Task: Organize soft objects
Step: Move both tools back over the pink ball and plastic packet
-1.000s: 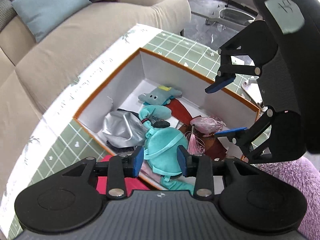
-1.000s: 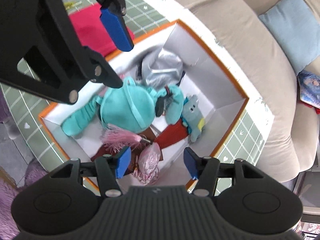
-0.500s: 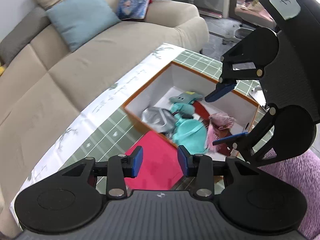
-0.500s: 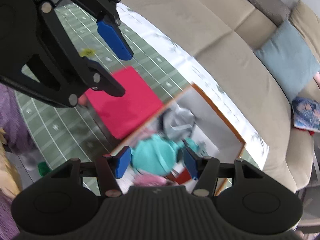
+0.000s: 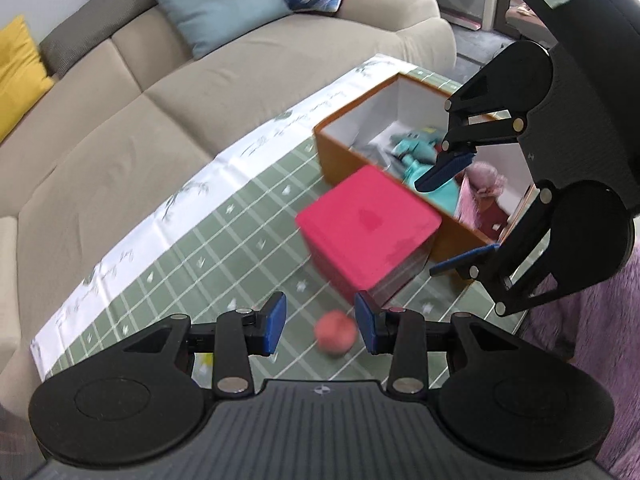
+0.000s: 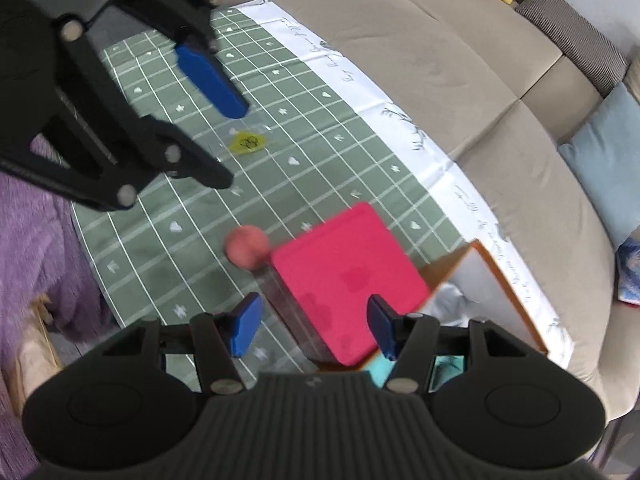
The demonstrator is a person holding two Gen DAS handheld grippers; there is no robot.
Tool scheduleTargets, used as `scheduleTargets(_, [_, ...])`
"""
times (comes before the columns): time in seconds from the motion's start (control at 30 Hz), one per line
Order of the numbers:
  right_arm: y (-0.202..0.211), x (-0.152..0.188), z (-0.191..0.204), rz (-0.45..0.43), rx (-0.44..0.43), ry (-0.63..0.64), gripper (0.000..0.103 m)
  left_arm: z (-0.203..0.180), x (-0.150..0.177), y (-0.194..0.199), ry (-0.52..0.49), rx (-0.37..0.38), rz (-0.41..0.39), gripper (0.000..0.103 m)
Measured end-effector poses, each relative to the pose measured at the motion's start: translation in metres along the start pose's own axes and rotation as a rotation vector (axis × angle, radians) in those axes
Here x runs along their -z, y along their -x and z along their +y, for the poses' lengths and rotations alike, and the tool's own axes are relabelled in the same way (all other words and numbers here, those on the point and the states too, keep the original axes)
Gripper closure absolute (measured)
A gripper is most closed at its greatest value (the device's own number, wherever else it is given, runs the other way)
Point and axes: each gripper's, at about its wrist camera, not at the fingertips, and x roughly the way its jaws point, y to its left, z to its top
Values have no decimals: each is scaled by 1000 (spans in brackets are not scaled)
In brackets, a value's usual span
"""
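Observation:
An orange box (image 5: 340,148) with white inner walls stands on the green checked tablecloth (image 5: 208,264). It holds a teal plush (image 5: 416,152) and a pink tasselled piece (image 5: 480,184). A red-lidded clear box (image 5: 368,228) stands against its near side. A small pink ball (image 5: 335,333) lies on the cloth, and a yellow item in a clear bag (image 6: 248,142) lies farther off. My left gripper (image 5: 320,330) hovers above the ball, open and empty. My right gripper (image 6: 314,328) is open over the red-lidded box (image 6: 348,276), beside the ball (image 6: 247,247), holding nothing.
A beige sofa (image 5: 168,120) runs along the far side of the table, with a blue cushion (image 5: 220,0) and a yellow cushion (image 5: 16,76). Purple fuzzy fabric (image 6: 36,264) lies at the table's near edge. The tablecloth has a white border (image 6: 400,116).
Both grippers have drawn back from over the orange box and along the table. The red-lidded box, the pink ball and the yellow item have come into view. The jaws have not changed.

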Motion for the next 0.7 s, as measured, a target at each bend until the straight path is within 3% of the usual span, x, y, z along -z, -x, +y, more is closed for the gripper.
scheduleTargets(0.47, [-58, -34, 76, -69, -56, -189, 46, 49, 82, -21, 164, 21, 7, 57])
scheduleTargets(0.7, [-95, -29, 113, -129, 104, -248, 50, 59, 118, -45, 197, 40, 5, 57])
